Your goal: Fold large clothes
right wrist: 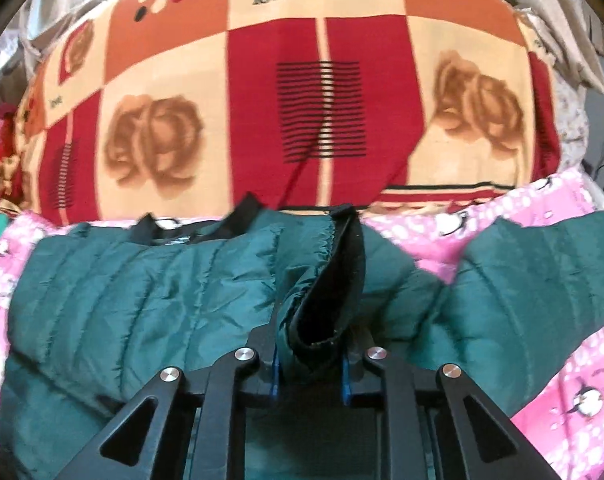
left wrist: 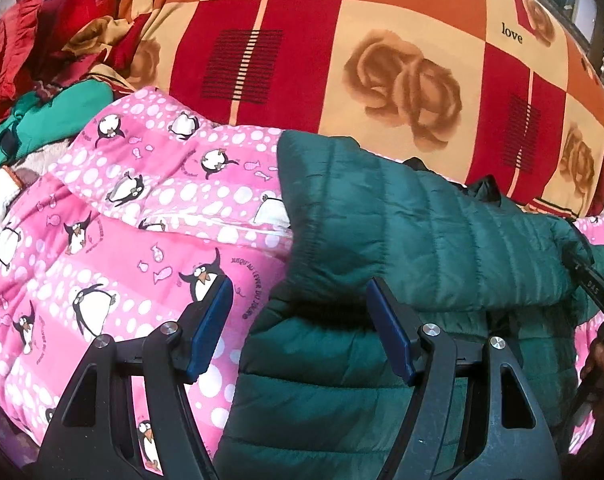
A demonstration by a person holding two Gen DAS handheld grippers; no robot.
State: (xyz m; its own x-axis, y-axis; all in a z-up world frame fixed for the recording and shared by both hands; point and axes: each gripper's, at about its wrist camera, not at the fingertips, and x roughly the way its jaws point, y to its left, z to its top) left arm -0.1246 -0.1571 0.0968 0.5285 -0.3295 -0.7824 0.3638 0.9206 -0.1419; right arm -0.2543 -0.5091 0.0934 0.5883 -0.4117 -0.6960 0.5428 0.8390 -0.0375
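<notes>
Right tool (right wrist: 310,364) has its jaws pinched on a sleeve cuff (right wrist: 330,280) of the green puffer jacket (right wrist: 141,280); the dark-lined cuff end sticks up and forward out of the grip, toward the orange and red blanket (right wrist: 322,100) at the back. Left tool (left wrist: 297,316) stands with its jaws apart and nothing pressed between them, hovering over the jacket's near left edge, one blue pad (left wrist: 209,320) above the pink penguin quilt (left wrist: 101,220) and the other above the green fabric

Spread across the quilt, the jacket has its long axis running left to right in both wrist views and its black collar (right wrist: 157,228) on the far side. From the right tool, the body lies mostly ahead and to the left, while a second green part (right wrist: 542,280) sits off to the right. So the held sleeve would, I judge, have to travel leftward over the body, and the right hand is the one placed for it; the left tool is nearer the opposite edge, just above it
</notes>
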